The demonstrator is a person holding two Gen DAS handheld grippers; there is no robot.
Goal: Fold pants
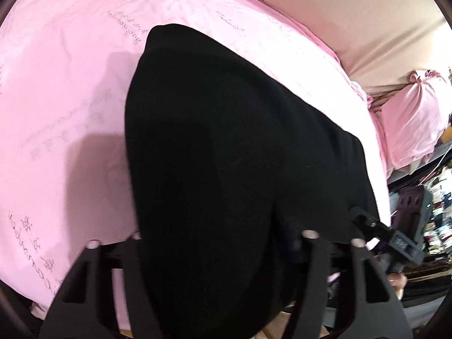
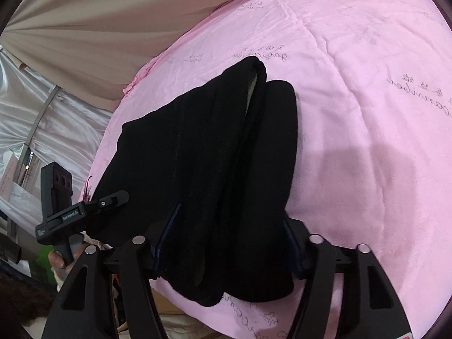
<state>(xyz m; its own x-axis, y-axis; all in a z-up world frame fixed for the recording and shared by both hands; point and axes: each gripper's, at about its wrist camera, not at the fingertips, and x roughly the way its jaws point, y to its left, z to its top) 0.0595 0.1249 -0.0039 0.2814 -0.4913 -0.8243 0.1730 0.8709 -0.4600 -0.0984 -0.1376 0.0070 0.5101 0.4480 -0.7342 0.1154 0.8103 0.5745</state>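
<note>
Gripping a thick bundle of black cloth, the right gripper (image 2: 226, 243) is pinching the near end of the pants (image 2: 203, 152) between its ribbed blue pads, with several layers bunched in the gap. The pants are lying lengthwise on the pink bedspread (image 2: 353, 113), already doubled into a narrow stack whose far end is showing a rounded fold with a pale lining peeking out. In the left wrist view the left gripper (image 1: 223, 243) is sitting at the near edge of the same black cloth (image 1: 226, 141), which is draping over the gap between its fingers; the fabric is hiding the tips, so I cannot tell whether it is clamping or merely resting under the cloth. Each camera is also catching the other handheld tool off to the side, close to the garment's edge. To do this fold well, both ends probably need carrying at the same height and pace toward the far fold, keeping the layers stacked and the edges lined up. Beyond the bed, beige curtain (image 2: 99, 14) and a pink pillow (image 1: 415, 118) are framing the scene.
</note>
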